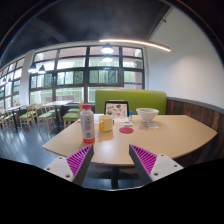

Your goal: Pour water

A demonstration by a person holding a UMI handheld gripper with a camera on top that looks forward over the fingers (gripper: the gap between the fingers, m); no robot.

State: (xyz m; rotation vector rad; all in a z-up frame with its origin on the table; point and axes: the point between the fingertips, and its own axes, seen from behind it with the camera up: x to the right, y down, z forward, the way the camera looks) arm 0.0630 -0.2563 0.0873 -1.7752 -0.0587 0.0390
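Note:
A clear bottle with a red cap and a red-and-white label stands upright on the beige table, toward its left side. A white bowl sits farther back on the right, with a small pink coaster or lid in front of it. A yellow cup stands just right of the bottle. My gripper hangs short of the table's near edge, open, its purple-padded fingers wide apart with nothing between them. All the objects lie beyond the fingers.
A green booth seat stands behind the table, with a framed sign on the table's far side. More tables and chairs fill the room at the left, under large windows. The table's pedestal shows between my fingers.

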